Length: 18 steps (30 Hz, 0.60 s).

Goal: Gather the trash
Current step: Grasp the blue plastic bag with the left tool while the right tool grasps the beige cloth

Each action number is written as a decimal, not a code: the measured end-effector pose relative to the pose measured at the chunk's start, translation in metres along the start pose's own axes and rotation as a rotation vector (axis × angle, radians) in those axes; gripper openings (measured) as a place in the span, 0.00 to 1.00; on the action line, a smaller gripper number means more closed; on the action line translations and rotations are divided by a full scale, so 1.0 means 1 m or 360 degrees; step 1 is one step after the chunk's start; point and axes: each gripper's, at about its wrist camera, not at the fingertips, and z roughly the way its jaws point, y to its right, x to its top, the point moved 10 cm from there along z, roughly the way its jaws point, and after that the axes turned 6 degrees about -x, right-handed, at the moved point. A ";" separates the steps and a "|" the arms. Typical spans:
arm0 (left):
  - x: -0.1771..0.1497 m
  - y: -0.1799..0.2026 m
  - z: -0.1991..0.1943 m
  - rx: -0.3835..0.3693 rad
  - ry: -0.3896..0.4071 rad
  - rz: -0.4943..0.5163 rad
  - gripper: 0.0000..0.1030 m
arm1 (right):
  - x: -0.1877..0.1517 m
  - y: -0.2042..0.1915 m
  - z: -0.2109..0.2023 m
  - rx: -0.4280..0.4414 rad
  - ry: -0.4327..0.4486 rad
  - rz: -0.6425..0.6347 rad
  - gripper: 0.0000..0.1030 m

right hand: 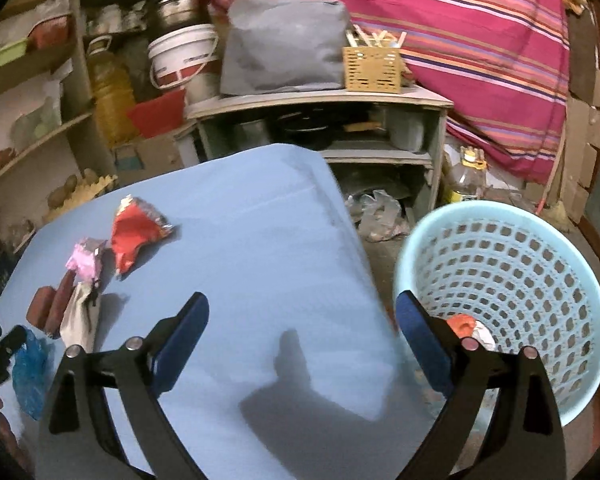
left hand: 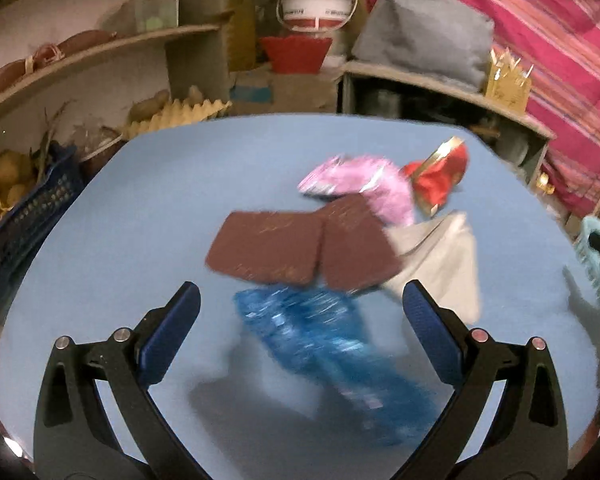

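Observation:
Trash lies on a blue table [left hand: 160,200]: a crumpled blue plastic wrapper [left hand: 320,336], two brown packets [left hand: 300,248], a pink wrapper [left hand: 364,184], a red foil wrapper [left hand: 436,176] and a grey paper bag [left hand: 440,256]. My left gripper [left hand: 300,304] is open, its fingers either side of the blue wrapper, just above it. My right gripper [right hand: 302,316] is open and empty over the table's right edge [right hand: 352,240], beside a light blue basket [right hand: 500,280] that holds an orange and white scrap [right hand: 468,326]. The same trash shows at the left of the right wrist view [right hand: 136,232].
Shelves with jars, a white bucket [left hand: 316,4] and a red tub [left hand: 296,52] stand behind the table. A low grey shelf unit [right hand: 340,120] carries a grey bag and a wicker box. A dark crate [left hand: 24,216] of potatoes sits at the left.

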 end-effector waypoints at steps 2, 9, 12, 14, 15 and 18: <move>-0.009 -0.004 0.005 -0.0009 -0.0055 0.0011 0.95 | -0.001 -0.018 0.000 0.0009 0.0003 -0.0053 0.90; -0.025 -0.004 0.014 -0.0122 -0.0181 0.0007 0.86 | -0.003 -0.063 -0.002 0.0043 0.0003 -0.0162 0.90; -0.033 0.005 0.023 -0.0193 -0.0267 0.0042 0.65 | -0.005 -0.079 -0.001 0.0069 -0.0010 -0.0187 0.90; -0.031 0.007 0.025 -0.0188 -0.0256 0.0058 0.58 | -0.007 -0.089 0.000 0.0084 -0.0022 -0.0195 0.90; -0.030 0.008 0.025 -0.0204 -0.0251 0.0058 0.51 | -0.008 -0.094 0.000 0.0093 -0.0028 -0.0195 0.90; -0.030 0.008 0.023 -0.0213 -0.0241 0.0076 0.36 | -0.011 -0.107 0.000 0.0124 -0.0042 -0.0194 0.90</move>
